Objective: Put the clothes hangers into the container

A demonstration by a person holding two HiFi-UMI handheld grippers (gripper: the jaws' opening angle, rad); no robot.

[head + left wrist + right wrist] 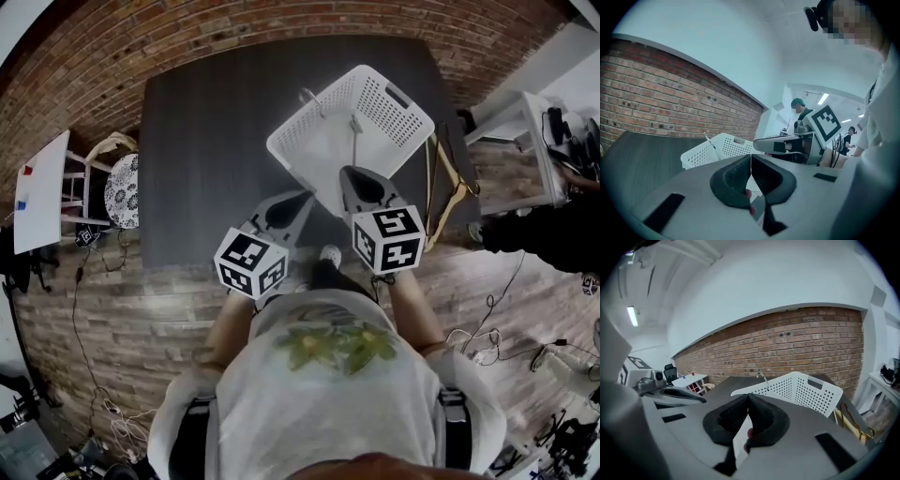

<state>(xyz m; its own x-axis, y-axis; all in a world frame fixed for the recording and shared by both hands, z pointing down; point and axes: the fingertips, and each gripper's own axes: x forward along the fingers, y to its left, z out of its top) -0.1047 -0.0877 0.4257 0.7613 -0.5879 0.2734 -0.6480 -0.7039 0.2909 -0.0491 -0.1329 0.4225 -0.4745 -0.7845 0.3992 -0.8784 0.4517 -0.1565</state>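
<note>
At the left edge of the head view a white side table (42, 192) is seen on the plank floor (141, 309), with a chair (120, 187) with a patterned seat just beside it. Cables (94, 375) are strewn over the floor at lower left. A brick wall (234, 28) is seen across the top. The middle is filled by a dark table (206, 141).

The left gripper (298, 197) is held over the table's near edge; its jaws are pressed together with nothing between them. Just right of it, a white perforated basket (375, 103) is set on the table, and a metal hook (307, 94) is seen at its left rim. The right gripper (361, 173) is held at the basket's near side, its jaws likewise closed on nothing.

Wooden hangers (445, 192) are laid on the table just right of the basket, outside it. A white shelf unit (525, 150) is placed at far right.
</note>
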